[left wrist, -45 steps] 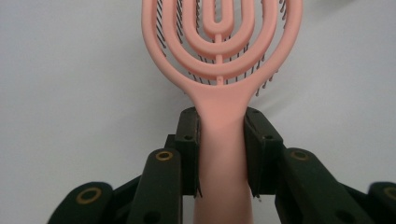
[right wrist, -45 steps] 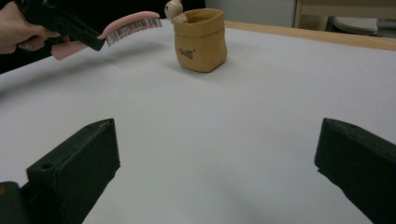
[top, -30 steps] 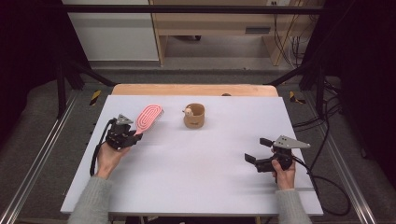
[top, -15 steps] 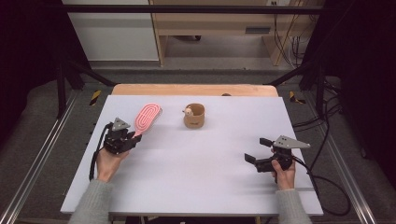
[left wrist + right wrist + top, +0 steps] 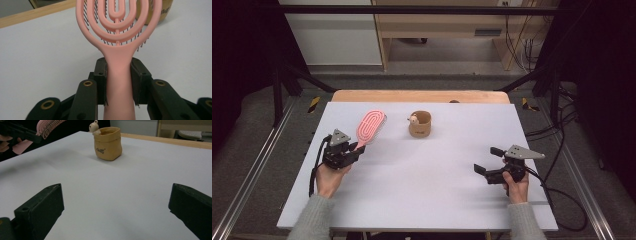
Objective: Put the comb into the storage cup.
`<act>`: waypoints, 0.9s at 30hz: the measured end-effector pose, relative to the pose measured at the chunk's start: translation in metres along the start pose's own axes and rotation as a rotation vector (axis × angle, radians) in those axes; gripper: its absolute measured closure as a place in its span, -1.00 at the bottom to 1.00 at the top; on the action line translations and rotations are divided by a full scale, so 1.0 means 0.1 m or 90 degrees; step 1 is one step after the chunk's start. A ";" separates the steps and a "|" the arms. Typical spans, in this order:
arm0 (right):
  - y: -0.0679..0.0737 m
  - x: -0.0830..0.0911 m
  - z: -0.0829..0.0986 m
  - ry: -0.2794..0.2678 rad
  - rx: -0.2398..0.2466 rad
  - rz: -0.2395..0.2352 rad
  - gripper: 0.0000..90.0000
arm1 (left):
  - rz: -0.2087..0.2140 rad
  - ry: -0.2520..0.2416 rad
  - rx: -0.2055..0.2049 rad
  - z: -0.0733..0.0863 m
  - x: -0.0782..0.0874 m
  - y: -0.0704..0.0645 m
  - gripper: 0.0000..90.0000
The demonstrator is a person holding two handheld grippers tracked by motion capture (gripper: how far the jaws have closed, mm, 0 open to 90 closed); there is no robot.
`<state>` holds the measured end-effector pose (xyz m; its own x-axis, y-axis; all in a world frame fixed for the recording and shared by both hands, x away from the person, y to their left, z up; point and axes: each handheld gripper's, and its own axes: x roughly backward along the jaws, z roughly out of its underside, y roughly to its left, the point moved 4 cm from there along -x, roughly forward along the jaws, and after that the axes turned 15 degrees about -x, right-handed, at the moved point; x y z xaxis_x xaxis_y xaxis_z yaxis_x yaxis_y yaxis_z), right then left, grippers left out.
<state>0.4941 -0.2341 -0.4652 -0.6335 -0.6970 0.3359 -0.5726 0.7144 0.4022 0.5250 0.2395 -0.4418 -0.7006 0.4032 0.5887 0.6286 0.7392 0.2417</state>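
Note:
A pink vented hairbrush (image 5: pixel 370 127) is held by its handle in my left gripper (image 5: pixel 355 150), at the table's left side. In the left gripper view both black jaws press the brush handle (image 5: pixel 118 75), with the looped head and dark bristles beyond. A small tan pot (image 5: pixel 420 124) with a little figure on its rim stands at the table's middle back, and the right gripper view shows that pot (image 5: pixel 108 143) upright ahead. My right gripper (image 5: pixel 488 161) rests low at the right, jaws wide apart with nothing between them.
The white table (image 5: pixel 422 200) has a wooden strip (image 5: pixel 419 96) along its far edge. Black frame bars and cables run along both sides. A cable trails from the right gripper toward the table's right edge.
My left gripper with the brush has drifted slightly toward the person and down. The right gripper has stayed put.

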 end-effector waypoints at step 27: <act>0.14 -0.07 -0.05 -0.003 -0.005 -0.003 -0.99 | -0.004 -0.038 -0.032 -0.19 -0.01 -0.39 0.55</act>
<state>0.4935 -0.2198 -0.4579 -0.6332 -0.7004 0.3295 -0.5715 0.7101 0.4113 0.5077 0.2001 -0.4376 -0.7222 0.4311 0.5409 0.6392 0.7147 0.2839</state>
